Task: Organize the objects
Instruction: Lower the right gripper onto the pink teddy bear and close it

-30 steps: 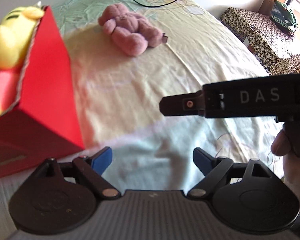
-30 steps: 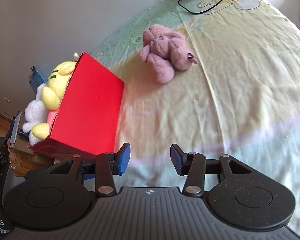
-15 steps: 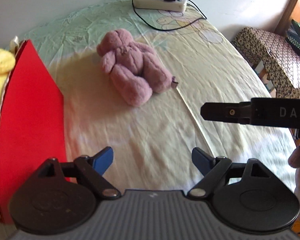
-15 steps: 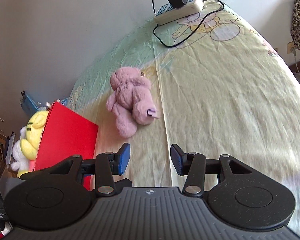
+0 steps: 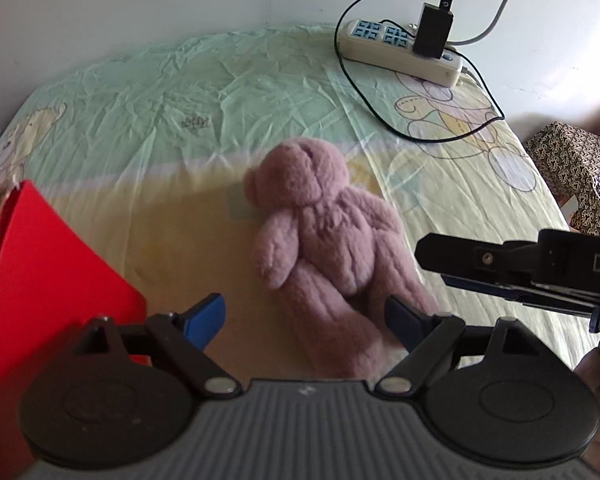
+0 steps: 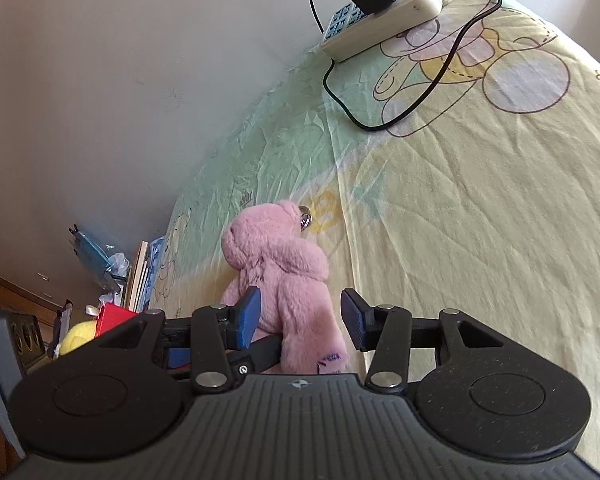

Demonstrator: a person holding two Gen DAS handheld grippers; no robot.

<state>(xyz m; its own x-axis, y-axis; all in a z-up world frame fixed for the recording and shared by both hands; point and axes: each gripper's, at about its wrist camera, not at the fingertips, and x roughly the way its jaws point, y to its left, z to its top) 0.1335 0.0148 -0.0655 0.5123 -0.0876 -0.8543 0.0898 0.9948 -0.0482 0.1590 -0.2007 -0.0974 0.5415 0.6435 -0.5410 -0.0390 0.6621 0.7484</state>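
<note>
the yellow toy (image 6: pixel 75 338) was already in the red box (image 5: pixel 40 276) off to my left, while the pink bear (image 6: pixel 284 280) lay ungrabbed on the bed, between the spread fingers of my right claw (image 6: pixel 298 318), my left claw (image 5: pixel 306 318) open too.

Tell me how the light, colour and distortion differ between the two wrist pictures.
Left wrist view: the fuzzy pink plush bear looks dull mauve and soft, the cartoon-print bedsheet lies in even light, edges bend from the fisheye. Right wrist view: the bear looks brighter pink, the wall is in shade, the bed curves strongly.

Pink plush bear (image 5: pixel 324 240); red box (image 5: pixel 40 280); pale green-yellow bedsheet (image 5: pixel 180 120), cartoon bear print; white power strip (image 5: pixel 396 50)
</note>
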